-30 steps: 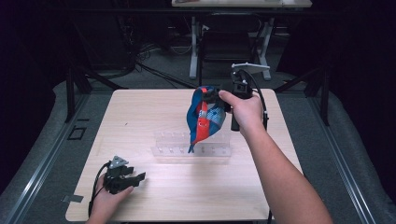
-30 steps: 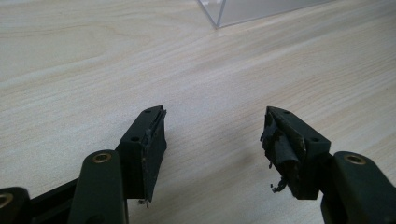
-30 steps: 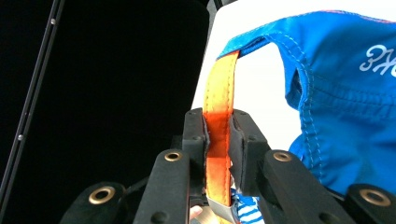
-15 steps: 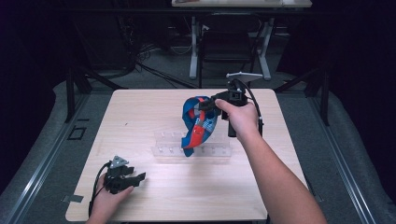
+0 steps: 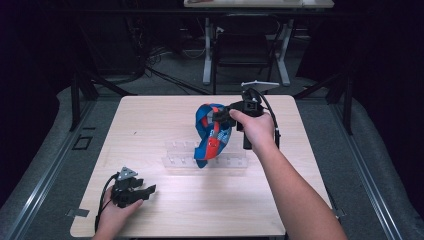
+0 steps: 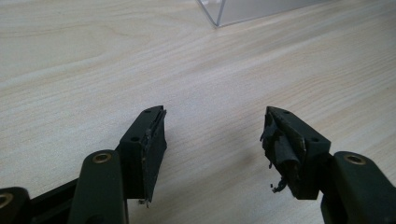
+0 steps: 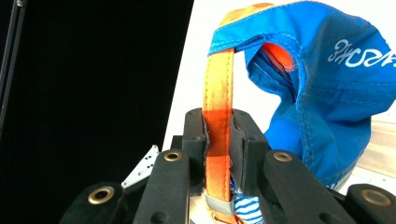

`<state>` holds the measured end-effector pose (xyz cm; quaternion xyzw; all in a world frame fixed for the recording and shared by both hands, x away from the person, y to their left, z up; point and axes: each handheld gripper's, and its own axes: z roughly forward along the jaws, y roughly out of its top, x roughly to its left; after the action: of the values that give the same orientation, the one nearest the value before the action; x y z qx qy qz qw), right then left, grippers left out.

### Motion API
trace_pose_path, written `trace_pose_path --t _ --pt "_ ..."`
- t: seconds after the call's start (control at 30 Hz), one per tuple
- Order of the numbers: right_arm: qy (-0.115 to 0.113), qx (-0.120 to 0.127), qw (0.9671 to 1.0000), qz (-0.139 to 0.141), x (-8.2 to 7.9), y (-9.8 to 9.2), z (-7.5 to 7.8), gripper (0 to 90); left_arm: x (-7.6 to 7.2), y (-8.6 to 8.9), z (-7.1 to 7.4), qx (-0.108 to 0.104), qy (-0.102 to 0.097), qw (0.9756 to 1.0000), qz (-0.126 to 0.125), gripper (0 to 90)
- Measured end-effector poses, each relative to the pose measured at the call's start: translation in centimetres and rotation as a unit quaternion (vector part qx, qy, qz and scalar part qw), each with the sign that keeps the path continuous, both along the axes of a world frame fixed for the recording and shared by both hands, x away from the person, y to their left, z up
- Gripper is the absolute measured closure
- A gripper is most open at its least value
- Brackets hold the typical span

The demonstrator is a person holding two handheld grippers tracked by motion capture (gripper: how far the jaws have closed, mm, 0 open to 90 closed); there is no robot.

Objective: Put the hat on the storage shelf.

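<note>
Matt blue cloth bag (image 5: 212,131), clear glossy plastic rack (image 5: 205,161), pale wood-grain table (image 5: 150,125)

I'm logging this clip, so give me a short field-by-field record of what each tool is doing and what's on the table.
right tool: shut on the orange strap of a blue fabric item, held above the table
left tool: open, nothing between the jaws, low over the near left of the table
blue fabric item: hangs down to the clear plastic rack
clear plastic rack: mid-table
table: light wood
</note>
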<state>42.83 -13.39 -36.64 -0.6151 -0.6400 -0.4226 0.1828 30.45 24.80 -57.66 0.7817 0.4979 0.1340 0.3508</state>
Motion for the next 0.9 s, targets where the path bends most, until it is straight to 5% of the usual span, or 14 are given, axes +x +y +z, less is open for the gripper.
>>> trace_pose_path --t 0.9 --pt "-0.005 -0.002 1.0 0.004 -0.16 -0.28 0.11 73.8 0.05 -0.11 -0.07 0.0 -0.005 1.0 0.002 39.2"
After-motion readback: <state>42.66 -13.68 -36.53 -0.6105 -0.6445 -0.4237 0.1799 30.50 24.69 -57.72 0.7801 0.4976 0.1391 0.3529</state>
